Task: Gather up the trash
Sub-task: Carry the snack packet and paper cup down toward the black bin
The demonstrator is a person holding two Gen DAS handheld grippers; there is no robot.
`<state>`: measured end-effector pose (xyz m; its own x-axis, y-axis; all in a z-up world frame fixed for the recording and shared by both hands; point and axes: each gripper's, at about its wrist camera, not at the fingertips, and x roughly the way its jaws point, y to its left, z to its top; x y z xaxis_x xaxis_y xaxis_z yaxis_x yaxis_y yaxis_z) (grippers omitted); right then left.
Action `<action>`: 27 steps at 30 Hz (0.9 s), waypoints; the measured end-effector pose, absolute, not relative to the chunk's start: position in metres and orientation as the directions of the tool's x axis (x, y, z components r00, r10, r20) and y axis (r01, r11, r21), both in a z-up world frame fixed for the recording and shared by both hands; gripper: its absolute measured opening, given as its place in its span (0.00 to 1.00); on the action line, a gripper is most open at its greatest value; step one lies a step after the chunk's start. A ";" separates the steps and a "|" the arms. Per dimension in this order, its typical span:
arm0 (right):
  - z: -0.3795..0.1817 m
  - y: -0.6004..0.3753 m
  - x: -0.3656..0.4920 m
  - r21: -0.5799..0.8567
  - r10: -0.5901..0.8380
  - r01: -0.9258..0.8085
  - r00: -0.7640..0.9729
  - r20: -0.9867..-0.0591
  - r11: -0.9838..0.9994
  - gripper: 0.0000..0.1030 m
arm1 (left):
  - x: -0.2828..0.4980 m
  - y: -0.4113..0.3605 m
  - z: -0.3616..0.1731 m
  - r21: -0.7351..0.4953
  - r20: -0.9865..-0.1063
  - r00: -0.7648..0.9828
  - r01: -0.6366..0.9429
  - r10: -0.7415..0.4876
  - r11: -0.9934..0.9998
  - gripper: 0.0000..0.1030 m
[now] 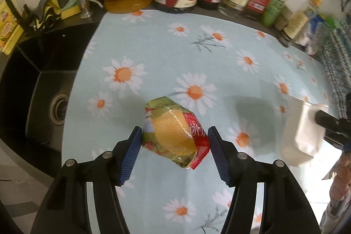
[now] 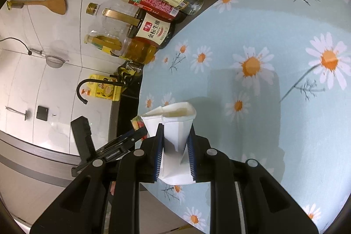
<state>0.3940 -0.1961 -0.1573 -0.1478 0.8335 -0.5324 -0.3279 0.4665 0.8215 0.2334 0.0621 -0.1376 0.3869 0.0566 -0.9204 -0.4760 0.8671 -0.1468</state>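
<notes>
— Checking left gripper (image 1: pixel 174 135): what's between its blue pads?
— Crumpled snack wrapper (image 1: pixel 175 132) on the daisy cloth (image 1: pixel 219 71), just right of the black sink (image 1: pixel 41 89). Pads flank it; can't tell if they grip.
— Right gripper (image 2: pixel 174 142)?
— Clamped on a squashed white paper cup (image 2: pixel 173 124), over the cloth, well right of the sink.

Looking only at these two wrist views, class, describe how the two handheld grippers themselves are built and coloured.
Both the left gripper and the right gripper share one design: glossy black plastic bodies with angular linkage arms, round silver pivot pins on top, and blue ribbed pads lining the inner faces of the fingers. No cables or printed markings show. A bare hand appears at the left view's edge.
</notes>
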 end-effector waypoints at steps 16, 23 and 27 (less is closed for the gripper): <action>-0.132 -0.210 0.325 0.775 0.817 -0.327 -0.017 -0.577 0.541 0.21 | 0.172 0.034 -0.119 -0.244 -0.865 0.498 -0.314 -0.059 0.918 0.58; -0.127 -0.209 0.281 0.771 0.813 -0.317 0.001 -0.583 0.553 0.21 | 0.136 0.030 -0.117 -0.277 -0.849 0.518 -0.264 -0.106 0.924 0.58; -0.128 -0.211 0.252 0.768 0.810 -0.310 0.009 -0.587 0.560 0.21 | 0.113 0.027 -0.117 -0.291 -0.841 0.526 -0.237 -0.129 0.927 0.58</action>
<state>0.2524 -0.2105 -0.1281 0.0087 0.8097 -0.5867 -0.3096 0.5601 0.7684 0.1130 0.0270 -0.1167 0.5262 -0.1291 -0.8405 -0.2374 0.9268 -0.2909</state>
